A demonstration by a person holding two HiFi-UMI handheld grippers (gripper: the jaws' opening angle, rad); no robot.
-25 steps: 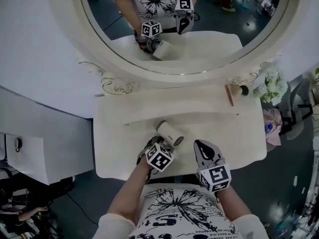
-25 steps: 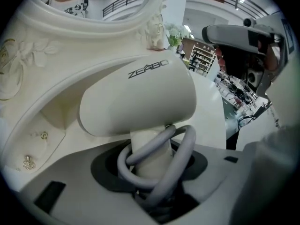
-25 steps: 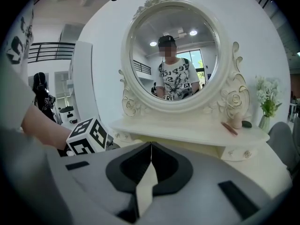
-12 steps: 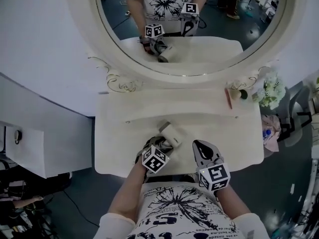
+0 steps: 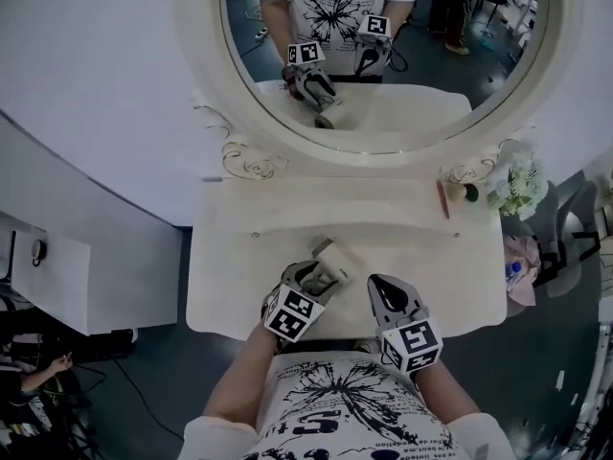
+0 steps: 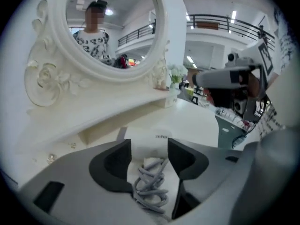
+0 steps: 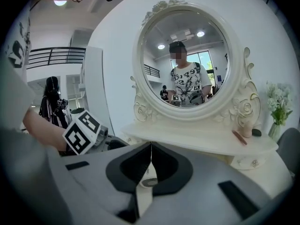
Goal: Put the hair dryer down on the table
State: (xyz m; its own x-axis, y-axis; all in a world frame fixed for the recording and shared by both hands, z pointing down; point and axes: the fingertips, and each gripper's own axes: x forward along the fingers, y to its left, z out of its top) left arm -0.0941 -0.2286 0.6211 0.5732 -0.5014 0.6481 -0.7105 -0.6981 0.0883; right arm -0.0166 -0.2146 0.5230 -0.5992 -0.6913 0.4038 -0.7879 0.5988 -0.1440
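The white hair dryer [image 5: 332,260] lies on the cream dressing table [image 5: 441,266], just ahead of my left gripper [image 5: 308,282]. In the left gripper view its body [image 6: 147,142] and coiled grey cord [image 6: 151,186] lie between the jaws of the left gripper [image 6: 149,161], which have just been opening; they stand wide and the pads do not press on it. My right gripper [image 5: 386,297] hovers to the right of the dryer, over the table's front edge. In the right gripper view the right gripper [image 7: 151,158] has its tips together and holds nothing.
A big oval mirror [image 5: 383,56] rises behind a raised shelf. On the shelf's right end lie a pink stick [image 5: 442,197] and a small dark-topped thing [image 5: 469,193], with white flowers [image 5: 522,182] beside them. My body is close against the table's front edge.
The left gripper has lifted, tilted and spread its jaws off the hair dryer, which stays on the table. The right gripper has hardly shifted.
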